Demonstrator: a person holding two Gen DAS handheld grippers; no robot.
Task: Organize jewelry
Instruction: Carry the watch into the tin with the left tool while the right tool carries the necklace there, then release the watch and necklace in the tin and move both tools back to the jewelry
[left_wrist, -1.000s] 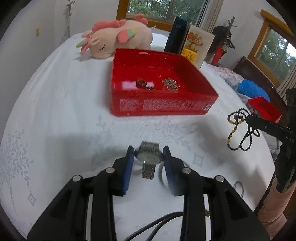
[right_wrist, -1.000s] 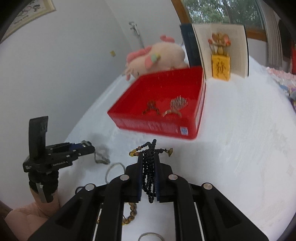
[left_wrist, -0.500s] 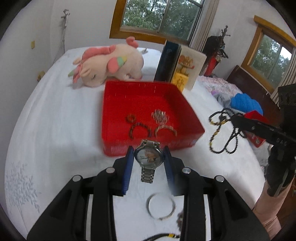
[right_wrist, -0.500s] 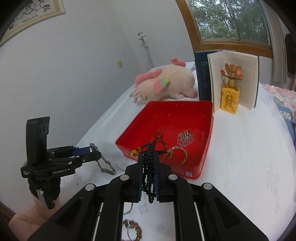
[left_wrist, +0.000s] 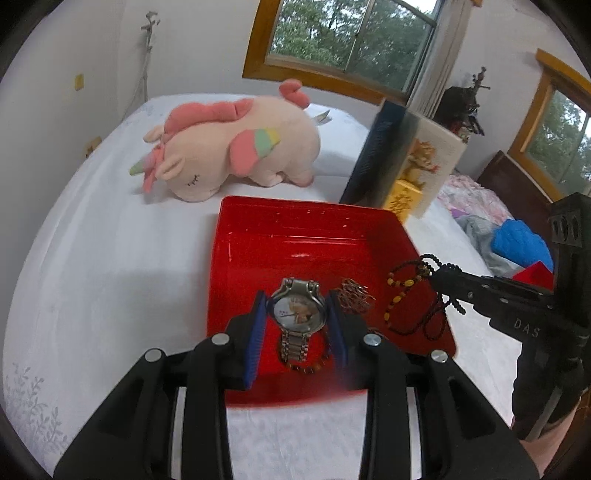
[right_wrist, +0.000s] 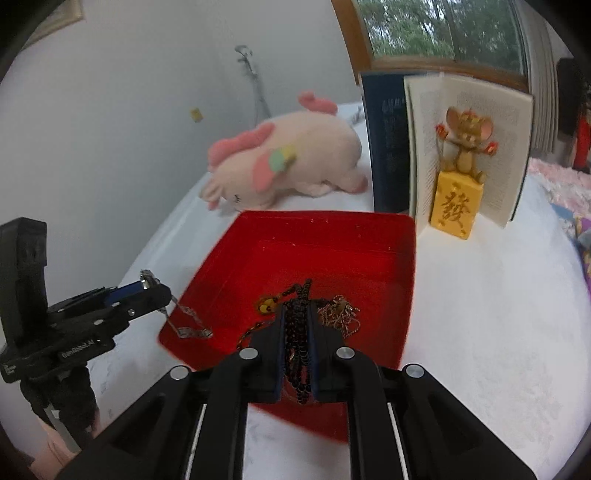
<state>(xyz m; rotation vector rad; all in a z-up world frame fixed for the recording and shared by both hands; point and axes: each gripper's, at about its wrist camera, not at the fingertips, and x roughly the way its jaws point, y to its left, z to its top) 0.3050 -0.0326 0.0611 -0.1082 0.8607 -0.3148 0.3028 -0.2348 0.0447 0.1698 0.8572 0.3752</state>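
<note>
A red tray (left_wrist: 303, 240) (right_wrist: 332, 236) lies on the white bed. My left gripper (left_wrist: 297, 314) is shut on a silver wristwatch (left_wrist: 297, 312) and holds it above the tray's near part; its metal strap (right_wrist: 188, 325) hangs down. My right gripper (right_wrist: 297, 328) is shut on a black and yellow bead necklace (right_wrist: 297, 317) (left_wrist: 410, 295), held above the tray's right side. A gold chain piece (left_wrist: 354, 295) (right_wrist: 340, 314) lies in the tray, and a brown bead bracelet (left_wrist: 310, 363) lies below the watch.
A pink plush unicorn (left_wrist: 229, 147) lies behind the tray. An open book (right_wrist: 469, 147) with a mouse figurine (right_wrist: 461, 177) stands at the tray's far right corner. Blue and red items (left_wrist: 521, 243) lie off the bed's right side.
Both grippers have risen off the bed and moved forward over the red tray, the left carrying the watch and the right the bead necklace. The loose bangles on the bed are out of view.
</note>
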